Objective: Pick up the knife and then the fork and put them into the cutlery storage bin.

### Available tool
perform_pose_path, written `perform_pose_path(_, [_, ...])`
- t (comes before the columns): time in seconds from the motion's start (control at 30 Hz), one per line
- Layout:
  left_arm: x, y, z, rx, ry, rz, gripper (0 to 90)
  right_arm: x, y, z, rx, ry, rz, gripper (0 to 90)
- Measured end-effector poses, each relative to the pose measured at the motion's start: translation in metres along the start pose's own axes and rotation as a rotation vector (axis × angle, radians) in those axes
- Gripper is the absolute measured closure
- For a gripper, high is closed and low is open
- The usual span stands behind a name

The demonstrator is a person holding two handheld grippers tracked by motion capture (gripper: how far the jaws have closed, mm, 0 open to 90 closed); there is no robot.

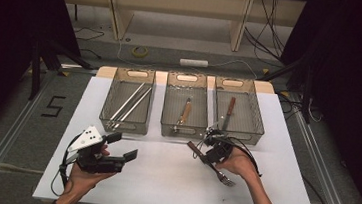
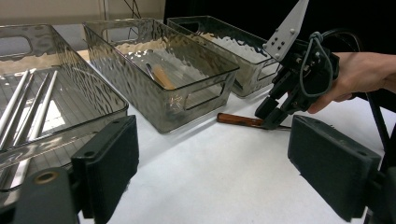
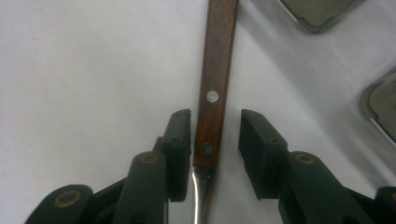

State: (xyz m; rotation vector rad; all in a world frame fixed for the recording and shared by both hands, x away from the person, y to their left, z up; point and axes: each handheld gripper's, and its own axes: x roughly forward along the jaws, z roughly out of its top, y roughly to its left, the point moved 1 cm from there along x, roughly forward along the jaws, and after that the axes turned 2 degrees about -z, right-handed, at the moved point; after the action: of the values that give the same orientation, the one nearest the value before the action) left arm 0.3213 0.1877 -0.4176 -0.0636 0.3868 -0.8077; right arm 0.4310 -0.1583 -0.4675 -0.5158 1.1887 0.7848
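Observation:
A fork with a brown wooden handle (image 3: 217,60) lies on the white table, its tines (image 1: 229,181) pointing toward the person. My right gripper (image 3: 215,116) is open and straddles the handle near the metal neck; the left jaw is close against the wood and the right jaw stands apart. From the high view that right gripper (image 1: 203,152) sits just in front of the right bin. My left gripper (image 1: 124,146) is held above the table's front left, open with nothing between its jaws. The left gripper view shows the right gripper (image 2: 275,114) down on the fork handle (image 2: 236,120).
Three clear bins stand in a row at the back. The left bin (image 1: 111,124) holds long metal sticks (image 1: 129,103). The middle bin (image 1: 165,130) and the right bin (image 1: 260,125) each hold a wooden-handled utensil. The white table (image 1: 161,180) ends close to the person.

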Motion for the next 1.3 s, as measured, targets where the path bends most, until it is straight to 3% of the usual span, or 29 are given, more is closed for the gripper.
perform_pose_path(0.37, [0.0,0.0,-0.0001,0.0,0.002,0.0,15.8,0.0015,0.005,0.0003,-0.016,0.007,-0.022,74.2])
perform_pose_path(1.1, [0.0002,-0.0002,-0.0002,0.007,0.008,0.002,15.9,0.002,0.0065,0.0018,-0.023,0.017,-0.032,77.3])
perform_pose_path(1.3, [0.0002,-0.0001,-0.0002,0.007,0.007,0.003,15.9,-0.0009,0.0046,0.0005,-0.033,-0.001,-0.017,77.5])
